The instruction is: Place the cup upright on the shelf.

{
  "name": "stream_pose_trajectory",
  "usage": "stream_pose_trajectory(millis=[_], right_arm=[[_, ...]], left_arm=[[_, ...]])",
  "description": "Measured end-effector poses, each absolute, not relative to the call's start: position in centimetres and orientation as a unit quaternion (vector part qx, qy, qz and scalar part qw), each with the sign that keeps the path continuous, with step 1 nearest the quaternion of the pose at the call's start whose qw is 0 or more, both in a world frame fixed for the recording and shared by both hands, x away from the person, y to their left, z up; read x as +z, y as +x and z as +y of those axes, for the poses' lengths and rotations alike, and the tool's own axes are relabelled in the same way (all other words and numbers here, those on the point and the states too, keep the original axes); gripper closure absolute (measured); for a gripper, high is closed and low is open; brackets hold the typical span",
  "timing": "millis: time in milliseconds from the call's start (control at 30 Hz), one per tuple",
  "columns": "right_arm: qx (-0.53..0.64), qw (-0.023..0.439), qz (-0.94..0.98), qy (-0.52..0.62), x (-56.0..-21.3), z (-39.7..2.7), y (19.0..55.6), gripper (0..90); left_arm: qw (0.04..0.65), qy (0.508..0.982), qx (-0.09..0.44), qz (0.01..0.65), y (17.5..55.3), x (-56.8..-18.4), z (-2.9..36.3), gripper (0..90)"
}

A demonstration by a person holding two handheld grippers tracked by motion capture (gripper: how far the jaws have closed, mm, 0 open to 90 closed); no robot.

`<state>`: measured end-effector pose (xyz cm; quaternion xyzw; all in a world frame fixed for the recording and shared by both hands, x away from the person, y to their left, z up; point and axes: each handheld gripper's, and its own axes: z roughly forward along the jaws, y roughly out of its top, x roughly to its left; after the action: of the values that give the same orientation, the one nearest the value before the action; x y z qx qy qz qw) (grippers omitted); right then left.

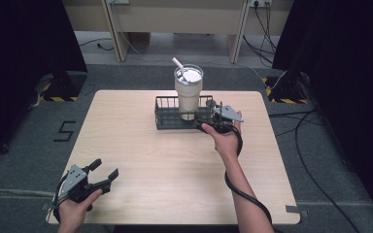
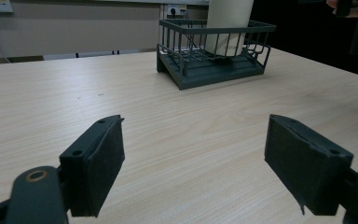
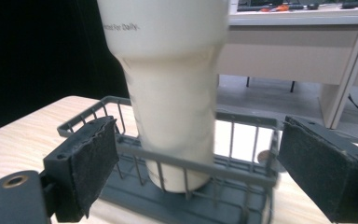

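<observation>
Tumbler [image 1: 188,94] upright in wire basket [image 1: 167,119] | right gripper [image 1: 212,118] fingers apart beside basket | left gripper [image 1: 102,174] fingers apart

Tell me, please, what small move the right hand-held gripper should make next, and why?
Probably ease the right hand-held gripper forward until its jaws flank the tumbler, then close. Its jaws stand open on either side of the tumbler, which stands upright in the wire basket, with the basket's near rail between them. The left hand-held gripper sits open, far off at the table's near corner.
</observation>
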<state>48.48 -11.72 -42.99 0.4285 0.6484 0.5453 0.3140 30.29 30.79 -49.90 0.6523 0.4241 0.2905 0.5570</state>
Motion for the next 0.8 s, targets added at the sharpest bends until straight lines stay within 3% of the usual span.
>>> stream_pose_trajectory(millis=[800], right_arm=[[0.534, 0.317, 0.644, 0.447, -44.9, -18.1, 41.9, 14.7]], left_arm=[[0.554, 0.654, 0.292, 0.424, 30.2, -50.0, 30.7, 19.3]])
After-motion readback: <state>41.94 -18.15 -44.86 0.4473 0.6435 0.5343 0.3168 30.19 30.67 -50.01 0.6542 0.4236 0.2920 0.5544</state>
